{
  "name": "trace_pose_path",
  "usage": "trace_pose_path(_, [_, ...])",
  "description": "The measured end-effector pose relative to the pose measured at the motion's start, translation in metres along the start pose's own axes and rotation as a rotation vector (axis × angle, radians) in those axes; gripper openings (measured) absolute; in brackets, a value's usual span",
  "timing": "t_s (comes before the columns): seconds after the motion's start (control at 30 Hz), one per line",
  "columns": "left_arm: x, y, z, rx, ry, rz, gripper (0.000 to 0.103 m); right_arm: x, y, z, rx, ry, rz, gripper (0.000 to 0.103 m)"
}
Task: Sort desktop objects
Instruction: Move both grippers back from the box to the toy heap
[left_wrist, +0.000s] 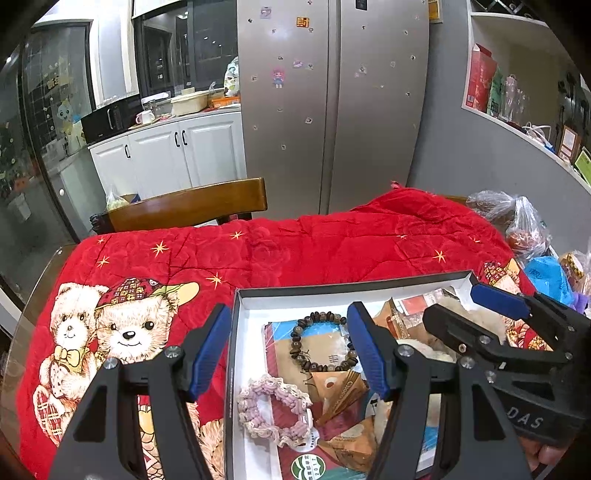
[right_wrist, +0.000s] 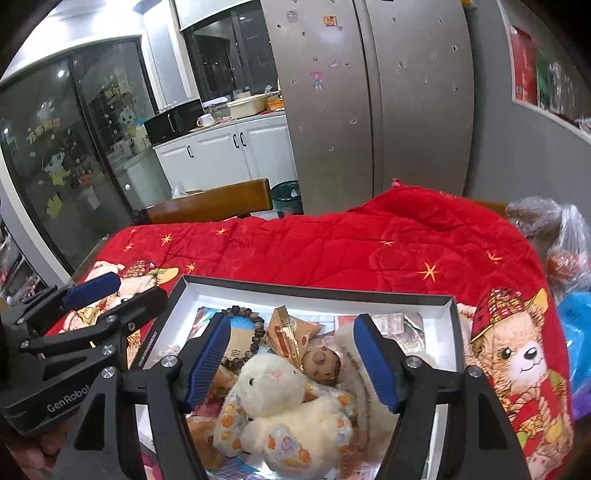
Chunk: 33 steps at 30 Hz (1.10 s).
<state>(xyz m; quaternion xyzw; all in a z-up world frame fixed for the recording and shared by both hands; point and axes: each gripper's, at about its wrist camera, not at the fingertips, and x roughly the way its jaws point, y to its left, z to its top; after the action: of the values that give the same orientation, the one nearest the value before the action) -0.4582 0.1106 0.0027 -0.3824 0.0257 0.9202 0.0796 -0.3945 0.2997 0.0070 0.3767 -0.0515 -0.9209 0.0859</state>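
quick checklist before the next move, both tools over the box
1. Left tool open, nothing gripped: ok.
2. Right tool open, nothing gripped: ok.
3. Plush rabbit lying inside the box: ok.
4. Bead bracelet and pink scrunchie inside the box: ok.
5. Items still left on the red blanket to sort: cannot tell, only part of it shows.

Steel fridge (left_wrist: 332, 103), white cabinets (left_wrist: 173, 155), wooden chair (left_wrist: 192, 205), grey wall (left_wrist: 461, 155)
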Motion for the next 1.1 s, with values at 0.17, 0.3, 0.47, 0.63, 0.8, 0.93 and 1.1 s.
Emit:
trace_pose_path(0.17, [-0.001,0.000,0.001,0.003,0.004,0.011,0.069,-0.002,0.000,0.002,0.010,0.014,0.000,0.071])
trace_pose_path(0.3, [-0.005,0.001,0.002,0.003,-0.004,0.009,0.073,-0.005,-0.003,0.004,0.039,0.019,0.024,0.071])
trace_pose_path(0.47, [-0.015,-0.001,0.004,0.007,-0.025,0.012,0.078,-0.017,-0.001,0.006,0.034,-0.005,0.013,0.071])
trace_pose_path(0.63, [-0.030,-0.001,0.008,-0.003,-0.044,0.004,0.083,-0.036,0.007,0.010,0.014,-0.051,-0.009,0.071])
trace_pose_path(0.8, [-0.053,-0.003,0.011,-0.005,-0.082,-0.008,0.084,-0.061,0.012,0.014,0.008,-0.102,-0.038,0.072])
trace_pose_path(0.93, [-0.075,-0.006,0.013,-0.013,-0.112,-0.005,0.085,-0.084,0.017,0.014,0.008,-0.159,-0.036,0.075])
trace_pose_path(1.1, [-0.104,-0.005,0.012,-0.019,-0.111,-0.074,0.085,-0.109,0.023,0.008,0.000,-0.184,-0.016,0.075])
